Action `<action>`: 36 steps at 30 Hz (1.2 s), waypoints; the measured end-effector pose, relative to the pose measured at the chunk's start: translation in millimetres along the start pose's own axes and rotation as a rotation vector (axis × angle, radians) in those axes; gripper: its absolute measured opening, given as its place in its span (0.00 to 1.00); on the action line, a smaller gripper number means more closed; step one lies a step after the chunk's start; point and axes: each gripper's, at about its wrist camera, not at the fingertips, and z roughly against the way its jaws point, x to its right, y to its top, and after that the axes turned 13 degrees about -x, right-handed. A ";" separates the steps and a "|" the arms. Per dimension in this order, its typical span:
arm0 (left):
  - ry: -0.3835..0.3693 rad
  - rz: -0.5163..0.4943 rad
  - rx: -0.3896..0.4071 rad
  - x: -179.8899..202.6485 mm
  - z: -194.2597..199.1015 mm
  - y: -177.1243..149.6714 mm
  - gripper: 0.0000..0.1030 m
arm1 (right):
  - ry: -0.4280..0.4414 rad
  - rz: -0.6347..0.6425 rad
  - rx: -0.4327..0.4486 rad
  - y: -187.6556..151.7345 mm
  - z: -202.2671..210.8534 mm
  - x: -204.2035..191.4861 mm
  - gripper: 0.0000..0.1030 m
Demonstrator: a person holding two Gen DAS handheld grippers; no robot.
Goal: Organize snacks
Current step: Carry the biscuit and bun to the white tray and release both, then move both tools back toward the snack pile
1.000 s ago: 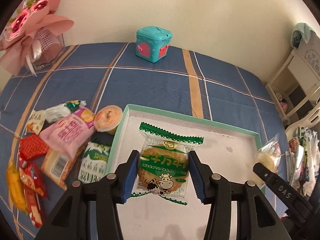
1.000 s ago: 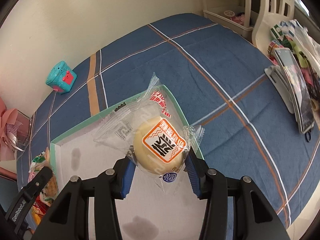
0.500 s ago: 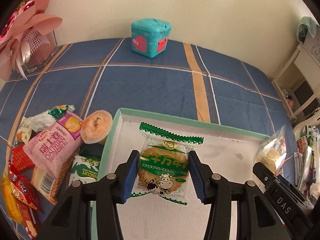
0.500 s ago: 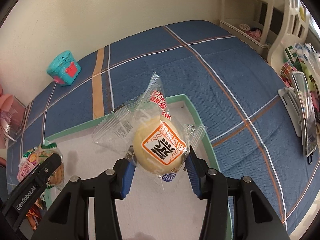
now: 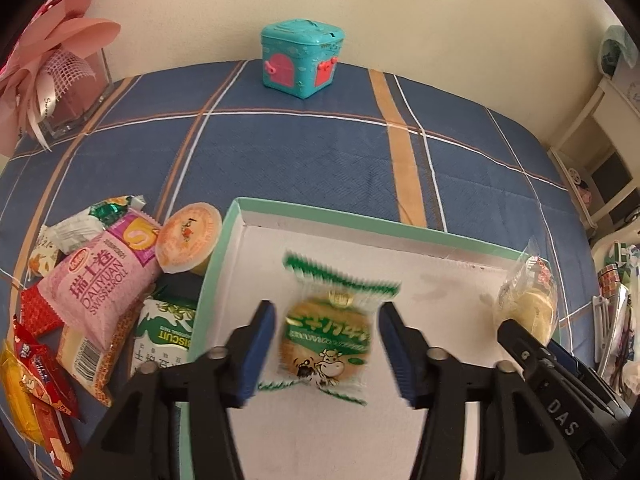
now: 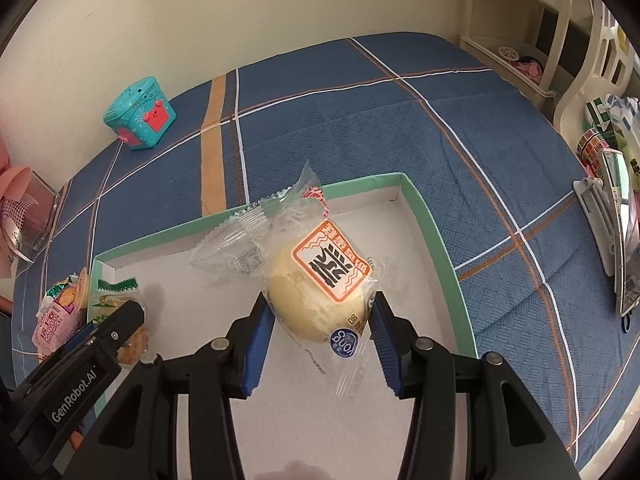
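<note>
A white tray with a green rim point(image 5: 224, 256) point(image 6: 440, 236) lies on the blue plaid cloth. My left gripper point(image 5: 327, 352) is open; the green-wrapped biscuit point(image 5: 326, 338) sits blurred between its jaws, apart from both pads, over the tray's left part. My right gripper point(image 6: 320, 332) is shut on a round yellow cake in a clear wrapper with an orange label point(image 6: 320, 284), held over the tray's right part. The cake also shows in the left wrist view point(image 5: 526, 300), and the biscuit in the right wrist view point(image 6: 120, 308).
Several loose snacks lie left of the tray: a pink Swiss roll pack point(image 5: 98, 288), an orange jelly cup point(image 5: 188, 236), a green biscuit pack point(image 5: 166, 332), red packets point(image 5: 36, 376). A teal toy box point(image 5: 302, 62) stands at the back. Pink flowers point(image 5: 48, 56) are far left; shelves right.
My left gripper has opened and the green biscuit has come free of its pads, dropping toward the tray. My right gripper, still holding the cake, has moved lower over the tray.
</note>
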 end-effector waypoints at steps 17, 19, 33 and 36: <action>0.136 0.026 0.083 -8.2 44.0 3.7 1.00 | -0.087 -0.006 -0.025 -2.4 14.0 5.0 0.87; 0.158 0.028 0.105 -11.3 49.0 2.3 1.00 | -0.087 -0.002 -0.023 -3.2 16.2 3.8 0.89; 0.268 0.060 0.186 -38.4 78.4 -22.9 1.00 | -0.019 0.012 0.014 -17.3 37.3 -6.5 0.98; 0.303 0.069 0.204 -40.5 84.5 -30.6 1.00 | -0.014 0.025 0.021 -21.9 40.1 -9.9 0.98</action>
